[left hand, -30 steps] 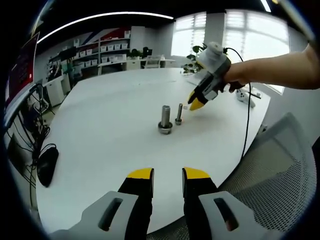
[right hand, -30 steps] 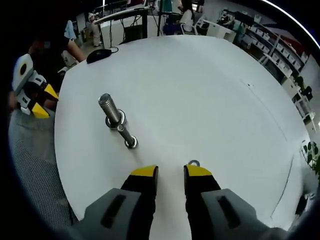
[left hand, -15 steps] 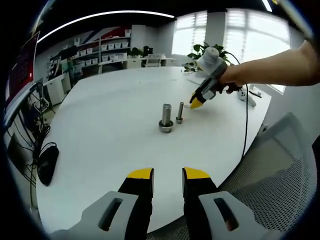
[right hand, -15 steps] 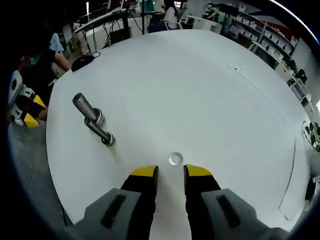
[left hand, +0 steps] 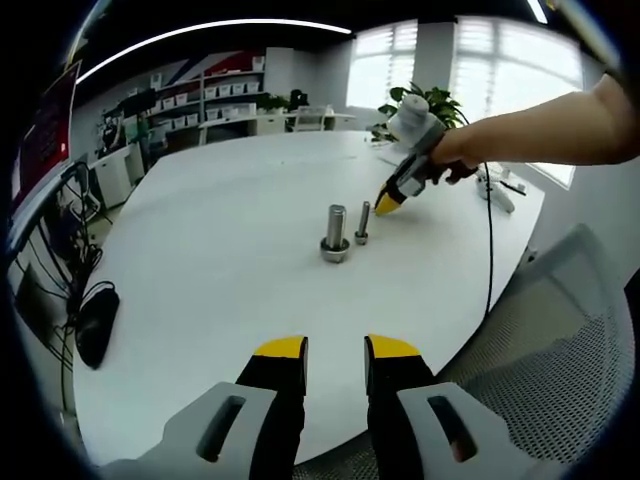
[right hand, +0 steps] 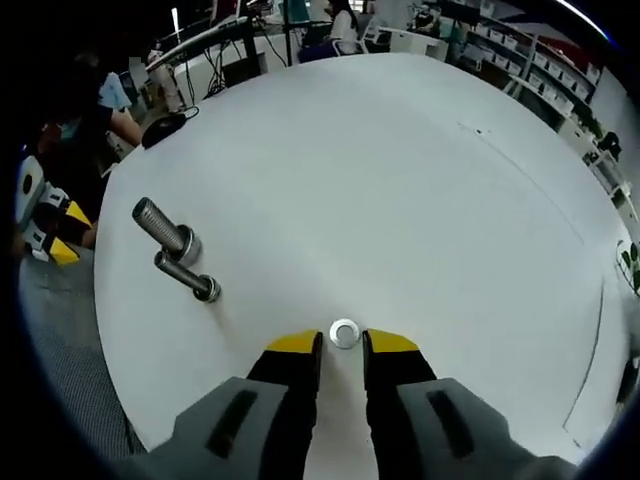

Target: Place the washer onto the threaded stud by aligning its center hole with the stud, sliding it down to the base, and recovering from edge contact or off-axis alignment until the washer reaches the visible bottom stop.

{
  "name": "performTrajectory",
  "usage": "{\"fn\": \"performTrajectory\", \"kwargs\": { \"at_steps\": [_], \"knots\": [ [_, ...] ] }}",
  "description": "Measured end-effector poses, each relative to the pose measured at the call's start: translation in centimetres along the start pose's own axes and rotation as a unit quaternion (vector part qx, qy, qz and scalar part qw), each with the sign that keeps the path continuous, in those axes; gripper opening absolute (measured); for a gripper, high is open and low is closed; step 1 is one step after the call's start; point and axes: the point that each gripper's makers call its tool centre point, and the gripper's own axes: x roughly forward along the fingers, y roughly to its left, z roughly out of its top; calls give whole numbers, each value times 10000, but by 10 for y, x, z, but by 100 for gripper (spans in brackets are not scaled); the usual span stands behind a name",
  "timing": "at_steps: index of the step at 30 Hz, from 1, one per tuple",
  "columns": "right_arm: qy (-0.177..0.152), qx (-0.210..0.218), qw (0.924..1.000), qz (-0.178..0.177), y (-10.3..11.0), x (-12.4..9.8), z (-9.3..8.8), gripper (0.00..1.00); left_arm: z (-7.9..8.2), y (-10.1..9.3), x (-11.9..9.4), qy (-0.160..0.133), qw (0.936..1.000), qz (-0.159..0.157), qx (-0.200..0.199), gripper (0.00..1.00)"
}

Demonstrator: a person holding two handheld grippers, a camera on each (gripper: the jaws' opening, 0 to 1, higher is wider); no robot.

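Washer point(right hand: 344, 333): lay flat on the white worktop point(right hand: 400, 180), just ahead of the right gripper's tips at 6 o'clock in the right gripper view, level with the gap between them; whether a tip touched it I could not tell
Right gripper point(right hand: 342, 343): jaws stood a little apart with nothing between them, yellow tips lowered close to the worktop; in the left gripper view the same tool point(left hand: 390, 203) showed at 1 o'clock, held by a person's hand point(left hand: 452, 158), its tip pointing down toward the surface, just beyond the smaller stud
Left gripper point(left hand: 335, 347): jaws spread slightly, gripping nothing, hovering near the worktop's near edge, well apart from the 2 studs; in the right gripper view it point(right hand: 42, 215) sat at 9 o'clock beside the worktop's edge
Threaded stud point(left hand: 335, 232): the thicker of the 2, upright on a round base near the middle of the worktop, at 12 o'clock from the left gripper's tips; bare of any washer
Smaller stud point(left hand: 362, 222): thinner, upright just beside the thicker one, on the side toward the right gripper
Studs in the right gripper view: thicker point(right hand: 165, 229) and thinner point(right hand: 187, 276) at 10 o'clock, well apart from the washer
Computer mouse point(left hand: 96, 326): dark, at 9 o'clock near the worktop's edge
Chair point(left hand: 560, 340): mesh-backed, at 4 o'clock
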Motion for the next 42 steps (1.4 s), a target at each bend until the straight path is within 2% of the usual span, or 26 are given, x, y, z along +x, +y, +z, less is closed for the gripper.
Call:
{"fn": "performTrajectory", "kwargs": {
  "at_steps": [4, 17, 19, 24, 28, 37, 42],
  "knots": [
    [60, -184, 9998, -57, 1, -1, 0, 15, 1, 0, 0, -17, 10000, -3, 4, 20],
    [-82, -225, 9996, -136, 12, -9, -6, 14, 1, 0, 0, -19, 10000, 4, 19, 20],
    [-270, -48, 9996, -90, 21, -14, -4, 14, 1, 0, 0, -29, 10000, 1, 19, 20],
    [-350, -121, 9993, -35, 39, -22, -6, 14, 2, 0, 0, -43, 10000, -6, 24, 20],
    [-500, -86, 9987, 66, 53, -29, 1, 14, 2, -1, 0, -49, 10000, -12, 24, 20],
    [-740, -461, 9961, 151, 76, -46, 21, 14, 3, 0, -1, -88, 10000, 0, 17, 20],
    [-923, -517, 9942, 180, 86, -51, 30, 14, 4, -1, -1, -102, 9999, -5, 32, 20]
  ]
}}
